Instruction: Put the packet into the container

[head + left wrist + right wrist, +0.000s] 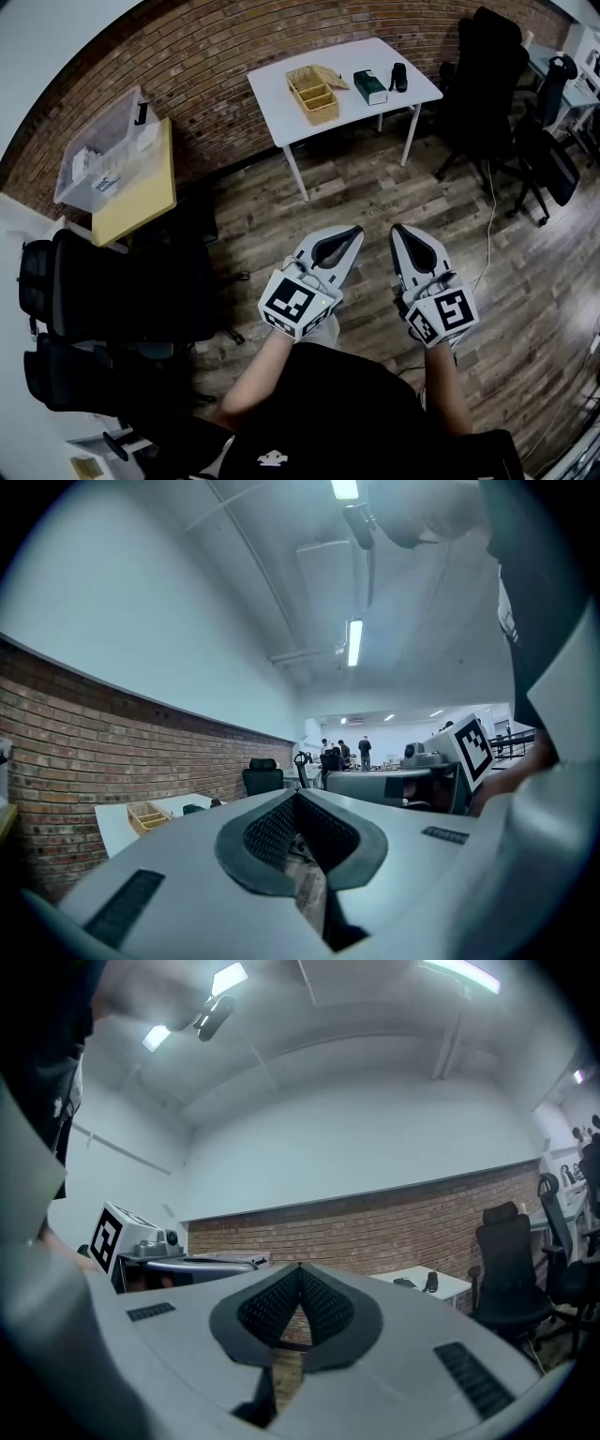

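Observation:
A woven basket container [313, 92] with compartments stands on a white table [272, 89] far ahead by the brick wall. Right of it lie a green packet [369, 86] and a small black object [399, 77]. Both grippers are held side by side over the wood floor, well short of the table. My left gripper [356, 230] is shut with nothing in it, and so is my right gripper [397, 228]. The left gripper view shows its tips [296, 794] meeting, with the basket [148, 816] small at the left. In the right gripper view the tips [300, 1267] touch too.
Black office chairs stand at the left [112, 291] and at the right [487, 84] of the floor. A yellow table [136, 192] with a clear plastic box [98, 150] stands by the wall at the left. Cables lie on the floor at the right.

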`<state>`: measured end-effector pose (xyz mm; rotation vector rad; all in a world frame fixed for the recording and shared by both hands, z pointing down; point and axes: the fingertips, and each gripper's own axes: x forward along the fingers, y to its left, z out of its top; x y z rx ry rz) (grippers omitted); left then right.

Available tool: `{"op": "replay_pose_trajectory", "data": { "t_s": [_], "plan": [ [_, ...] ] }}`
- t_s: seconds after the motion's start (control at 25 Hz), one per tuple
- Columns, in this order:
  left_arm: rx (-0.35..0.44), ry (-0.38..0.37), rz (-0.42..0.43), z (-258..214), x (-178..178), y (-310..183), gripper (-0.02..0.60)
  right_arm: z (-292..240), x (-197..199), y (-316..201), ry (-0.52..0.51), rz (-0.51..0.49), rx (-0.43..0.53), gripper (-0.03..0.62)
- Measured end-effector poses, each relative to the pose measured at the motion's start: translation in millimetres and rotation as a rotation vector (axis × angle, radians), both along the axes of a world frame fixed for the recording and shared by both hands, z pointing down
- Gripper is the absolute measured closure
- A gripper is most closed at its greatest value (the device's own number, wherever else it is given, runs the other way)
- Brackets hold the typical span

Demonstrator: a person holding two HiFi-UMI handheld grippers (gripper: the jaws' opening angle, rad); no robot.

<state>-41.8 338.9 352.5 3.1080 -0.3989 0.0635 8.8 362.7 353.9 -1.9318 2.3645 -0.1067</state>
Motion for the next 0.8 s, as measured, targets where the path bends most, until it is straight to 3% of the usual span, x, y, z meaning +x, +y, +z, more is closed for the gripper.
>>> {"op": "replay_pose_trajectory", "data": {
  "t_s": [0.44, 0.8],
  "plan": [
    [-0.024, 0.013, 0.024, -8.8, 7.3, -138.2, 0.575, -12.1, 10.1, -130.9, 0.010, 0.035, -0.012, 0.589],
    [-0.044, 0.023, 0.037, -4.1, -1.1, -208.6, 0.575, -8.6, 7.1, -196.1, 0.006, 0.072, -0.020, 0.589]
  ]
}}
